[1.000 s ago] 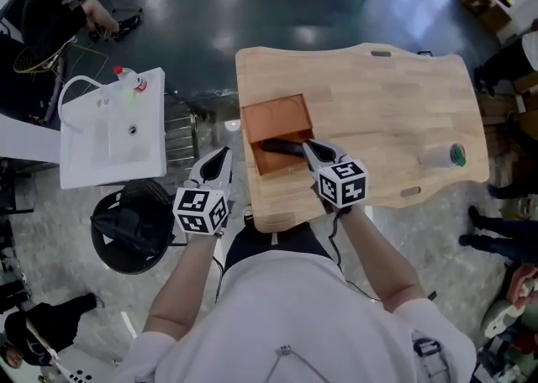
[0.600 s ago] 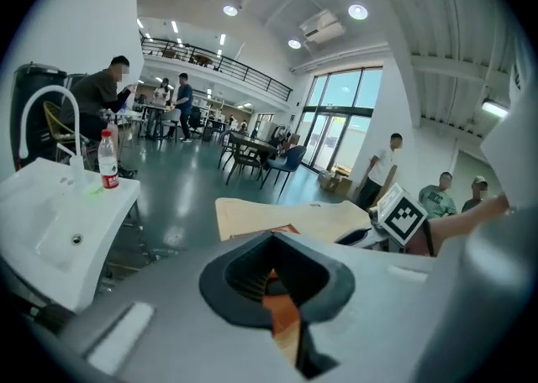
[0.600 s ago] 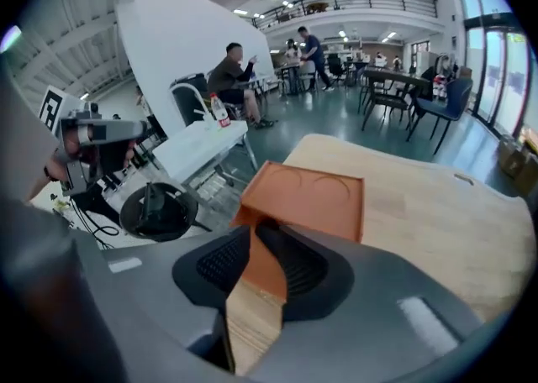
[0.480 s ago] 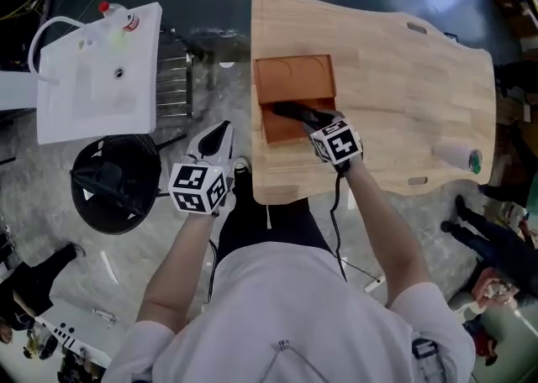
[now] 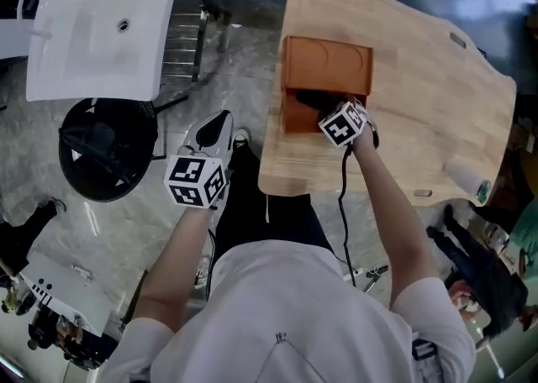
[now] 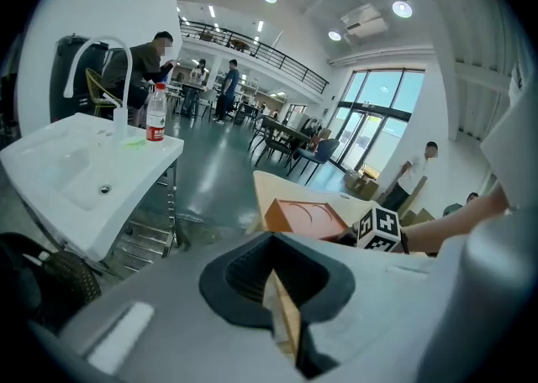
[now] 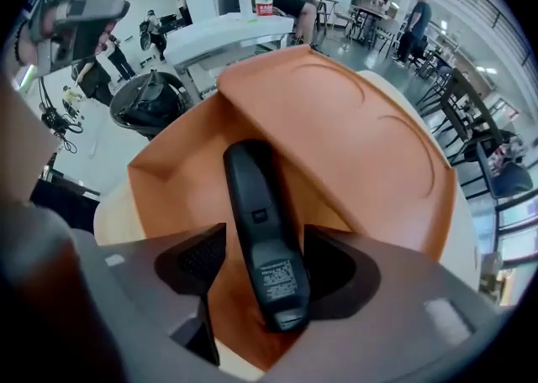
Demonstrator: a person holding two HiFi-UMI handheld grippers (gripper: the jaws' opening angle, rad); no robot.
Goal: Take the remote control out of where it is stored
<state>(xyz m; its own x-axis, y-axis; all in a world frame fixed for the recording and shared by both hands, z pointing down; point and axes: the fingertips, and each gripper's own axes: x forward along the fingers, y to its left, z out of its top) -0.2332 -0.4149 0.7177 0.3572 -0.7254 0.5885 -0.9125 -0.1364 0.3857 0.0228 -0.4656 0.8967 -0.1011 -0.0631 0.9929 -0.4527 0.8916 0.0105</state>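
Right tongs (image 7: 266,276) reach into the open orange box (image 7: 361,146) on the bench (image 5: 420,96), closed around the black remote control (image 7: 252,196) lying inside, seemingly to lift it out; left tongs (image 6: 282,327) hang aside, closed and empty

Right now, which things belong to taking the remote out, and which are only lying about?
For the job: remote control; the orange box holding it; the right tool, jaws closed on the remote.

Just lying about: left tool, shut and idle; white sink; bottle on the sink; pale roll on the table.
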